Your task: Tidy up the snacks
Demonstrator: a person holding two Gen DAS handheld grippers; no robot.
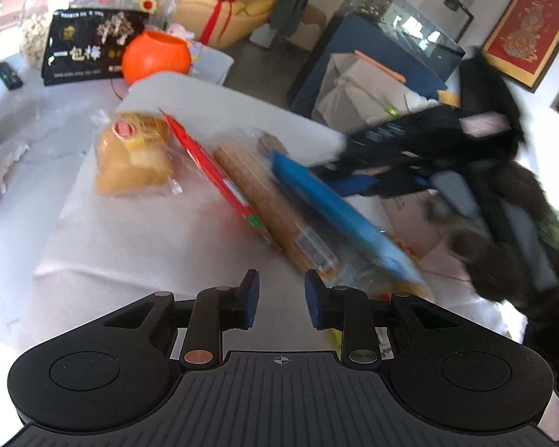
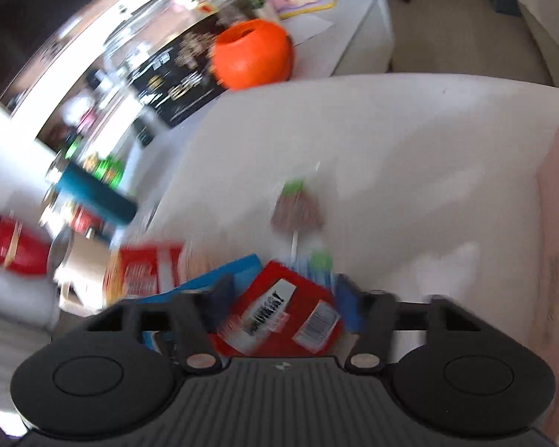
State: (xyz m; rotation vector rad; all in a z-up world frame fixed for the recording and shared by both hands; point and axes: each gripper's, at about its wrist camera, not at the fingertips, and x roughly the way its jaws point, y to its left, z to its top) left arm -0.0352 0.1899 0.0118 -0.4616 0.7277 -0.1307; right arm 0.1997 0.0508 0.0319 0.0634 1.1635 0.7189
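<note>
Leaning edge-up in a loose row on the white surface, the flat red packet could topple if the left hand-held gripper, fingers apart and empty, clips its neighbours; right hand-held gripper straddles a blurred red packet, grip unclear.

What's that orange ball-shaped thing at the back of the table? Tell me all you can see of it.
The orange ball looks like smooth, glossy plastic, round and hollow, with a wide opening at its top. It sits upright on the white table, against a black snack bag with Chinese lettering. Its contents are hidden. Neither hand-held gripper touches it.
</note>
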